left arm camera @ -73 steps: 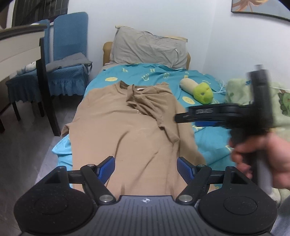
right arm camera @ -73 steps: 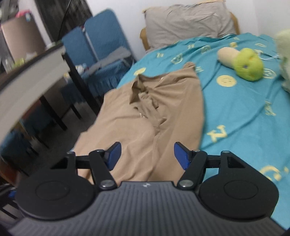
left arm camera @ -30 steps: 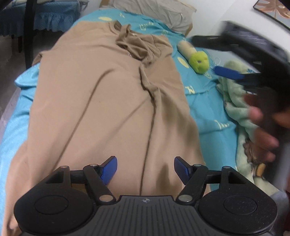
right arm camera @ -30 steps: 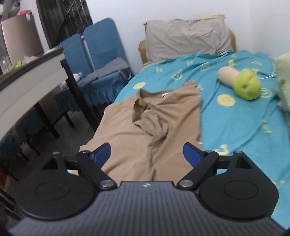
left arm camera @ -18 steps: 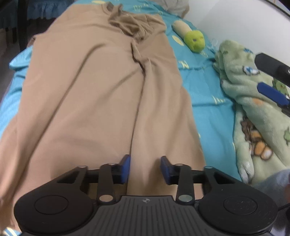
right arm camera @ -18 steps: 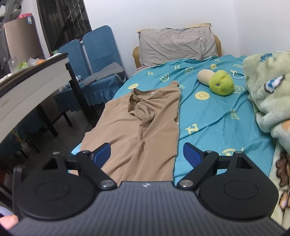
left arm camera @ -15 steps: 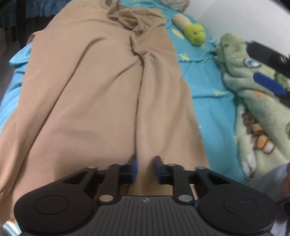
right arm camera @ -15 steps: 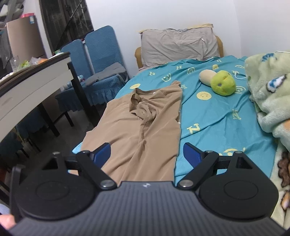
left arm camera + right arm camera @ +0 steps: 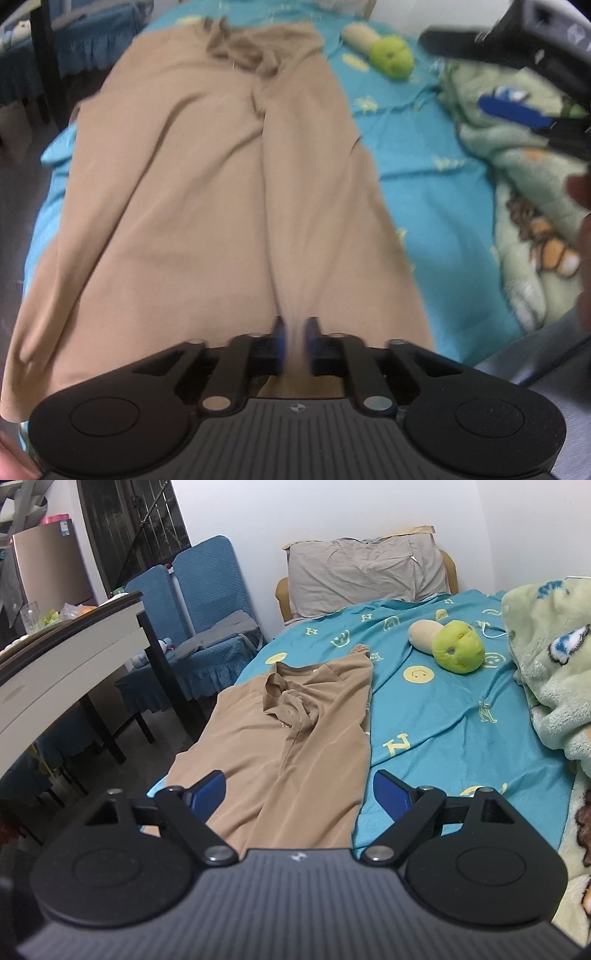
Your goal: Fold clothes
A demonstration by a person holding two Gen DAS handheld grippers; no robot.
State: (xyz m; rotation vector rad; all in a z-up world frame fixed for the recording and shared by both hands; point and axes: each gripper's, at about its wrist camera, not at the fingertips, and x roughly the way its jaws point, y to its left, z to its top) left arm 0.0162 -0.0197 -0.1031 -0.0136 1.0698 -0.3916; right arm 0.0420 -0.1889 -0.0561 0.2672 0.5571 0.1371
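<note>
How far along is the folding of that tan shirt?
Barely begun. Done: the tan shirt lies spread lengthwise on the bed, collar bunched. In hand: the left gripper has pinched its near hem, while the right gripper hangs open above. Left: every fold; none shows yet.

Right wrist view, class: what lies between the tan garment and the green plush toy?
Only bare teal bedsheet with yellow letters and smiley faces separates the tan garment from the green plush toy, as the right wrist view shows.

left gripper (image 9: pixel 294 338): fingers pinched nearly together | right gripper (image 9: pixel 299 789): fingers spread wide
</note>
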